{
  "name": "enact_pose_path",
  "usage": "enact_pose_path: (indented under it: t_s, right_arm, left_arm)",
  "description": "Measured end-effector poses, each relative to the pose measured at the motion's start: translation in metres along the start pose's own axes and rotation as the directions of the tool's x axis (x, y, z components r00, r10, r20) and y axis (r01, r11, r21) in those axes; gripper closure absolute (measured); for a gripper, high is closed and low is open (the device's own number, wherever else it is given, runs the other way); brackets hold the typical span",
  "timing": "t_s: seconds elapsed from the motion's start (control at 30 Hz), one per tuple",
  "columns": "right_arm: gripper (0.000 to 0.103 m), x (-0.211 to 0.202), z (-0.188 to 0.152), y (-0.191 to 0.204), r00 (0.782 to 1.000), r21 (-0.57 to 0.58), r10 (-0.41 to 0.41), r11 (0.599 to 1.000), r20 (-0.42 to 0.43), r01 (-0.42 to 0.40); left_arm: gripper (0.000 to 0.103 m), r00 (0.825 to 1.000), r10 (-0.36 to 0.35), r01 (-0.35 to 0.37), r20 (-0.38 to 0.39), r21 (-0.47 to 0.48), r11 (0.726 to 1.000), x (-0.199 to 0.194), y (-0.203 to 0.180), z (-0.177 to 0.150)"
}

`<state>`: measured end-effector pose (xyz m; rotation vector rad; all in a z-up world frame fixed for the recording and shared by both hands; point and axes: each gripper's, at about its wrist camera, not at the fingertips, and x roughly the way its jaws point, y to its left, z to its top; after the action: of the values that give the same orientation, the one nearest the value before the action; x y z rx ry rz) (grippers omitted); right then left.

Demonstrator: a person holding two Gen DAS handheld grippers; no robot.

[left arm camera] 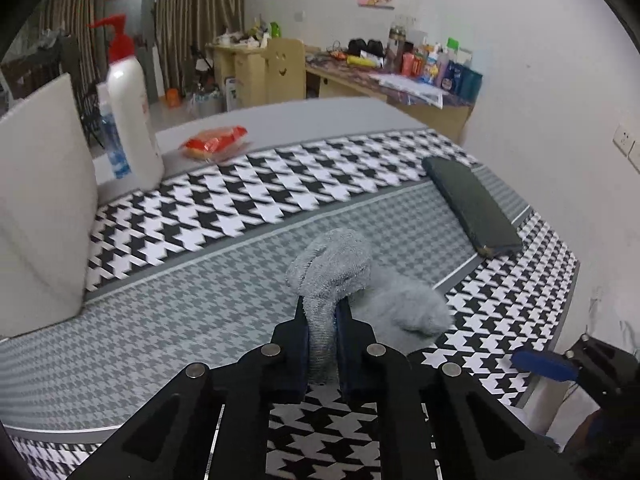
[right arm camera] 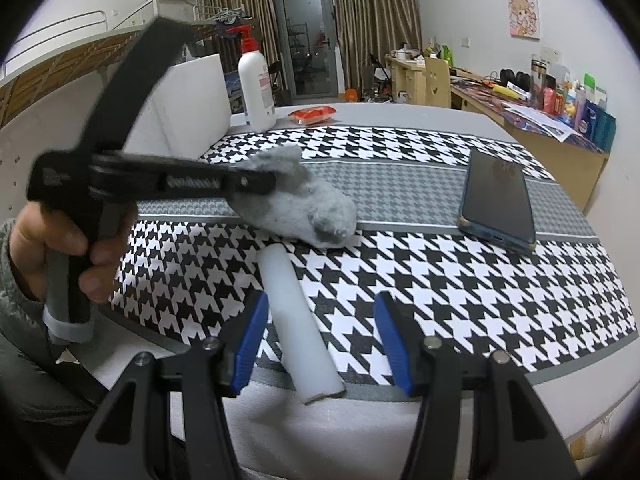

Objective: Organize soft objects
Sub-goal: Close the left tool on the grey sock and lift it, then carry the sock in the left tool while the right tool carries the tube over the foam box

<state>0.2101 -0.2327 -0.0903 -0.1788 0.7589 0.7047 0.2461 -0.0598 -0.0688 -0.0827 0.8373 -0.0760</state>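
Left gripper (left arm camera: pixel 322 316) clamps grey sock (left arm camera: pixel 332 268) — right gripper (right arm camera: pixel 320 312) agape.

We see a houndstooth cloth (right arm camera: pixel 440 280) spread over a grey table (left arm camera: pixel 320 116), with a band of finer grey check across its middle. A dark phone (right arm camera: pixel 498 200) lies flat on that band, towards the right. At the far left of the table stands a white pump bottle (right arm camera: pixel 256 88) with a red top, beside an upright white board (right arm camera: pixel 188 108). A red snack packet (right arm camera: pixel 312 115) lies on the bare grey surface just past the cloth. Beyond the table we see brown curtains (right arm camera: pixel 376 12), a wooden desk (right arm camera: pixel 532 128) crowded with bottles, and a cartoon picture (right arm camera: pixel 523 14) on the white wall.
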Motion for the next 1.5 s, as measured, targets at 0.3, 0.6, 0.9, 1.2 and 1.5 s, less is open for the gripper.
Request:
enact_pose_path:
  t_s: [0.3, 0.6, 0.9, 1.2, 1.5]
  right_arm:
    - [0.043, 0.009, -0.001, 0.016, 1.000, -0.089, -0.004, 0.996, -0.017, 0.002]
    - [0.066, 0.016, 0.001, 0.020, 0.998, -0.120, -0.010, 0.993, -0.057, 0.003]
    - [0.087, 0.008, 0.010, 0.019, 0.999, -0.089, 0.020, 0.996, -0.037, -0.023]
    - [0.087, -0.003, 0.027, 0.024, 0.999, -0.035, 0.031, 0.999, 0.033, -0.029]
    - [0.086, -0.004, 0.041, 0.040, 0.996, -0.039, 0.036, 0.999, 0.077, -0.033]
  left_arm:
    - [0.091, 0.999, -0.003, 0.003, 0.044, -0.006, 1.000, -0.026, 0.005, 0.003]
    - [0.091, 0.999, 0.003, -0.002, 0.044, -0.019, 1.000, -0.031, 0.012, 0.001]
    - [0.091, 0.998, 0.011, -0.009, 0.059, -0.042, 0.999, -0.043, 0.026, -0.001]
    - [0.091, 0.992, 0.049, -0.043, 0.114, -0.052, 0.998, -0.066, 0.036, -0.003]
    - [0.091, 0.986, 0.080, -0.071, 0.148, -0.065, 0.995, -0.085, 0.050, -0.008]
